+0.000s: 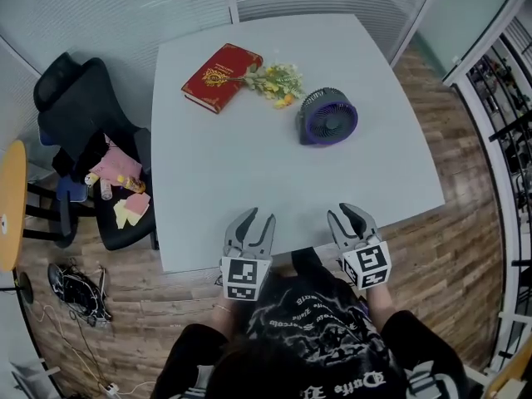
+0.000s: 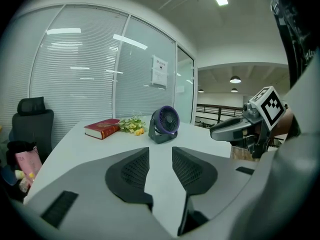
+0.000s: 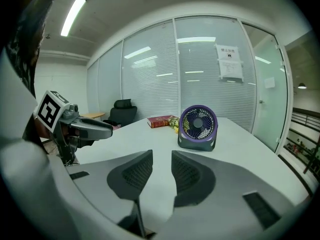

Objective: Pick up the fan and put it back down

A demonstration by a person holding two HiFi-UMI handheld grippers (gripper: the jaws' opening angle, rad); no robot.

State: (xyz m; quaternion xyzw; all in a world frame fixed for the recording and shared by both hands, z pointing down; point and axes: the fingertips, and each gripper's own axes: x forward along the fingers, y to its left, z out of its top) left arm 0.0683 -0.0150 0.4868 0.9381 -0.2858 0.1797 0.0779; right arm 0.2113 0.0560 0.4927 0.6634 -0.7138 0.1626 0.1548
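Note:
A small purple and grey fan (image 1: 327, 116) stands upright on the pale grey table (image 1: 249, 181), toward its far right. Both grippers hover over the near table edge, well short of the fan. My left gripper (image 1: 253, 221) is open, a narrow gap between its jaws and nothing in it. My right gripper (image 1: 352, 215) is open too, and empty. In the left gripper view the fan (image 2: 165, 123) stands far beyond the jaws (image 2: 160, 156). The right gripper view shows the fan (image 3: 198, 126) ahead and slightly right of the jaws (image 3: 161, 159).
A red book (image 1: 221, 76) and a bunch of yellow flowers (image 1: 274, 80) lie at the table's far side, left of the fan. A black office chair (image 1: 83, 115) with clutter on it stands left of the table, an orange round table (image 1: 10, 198) beyond it.

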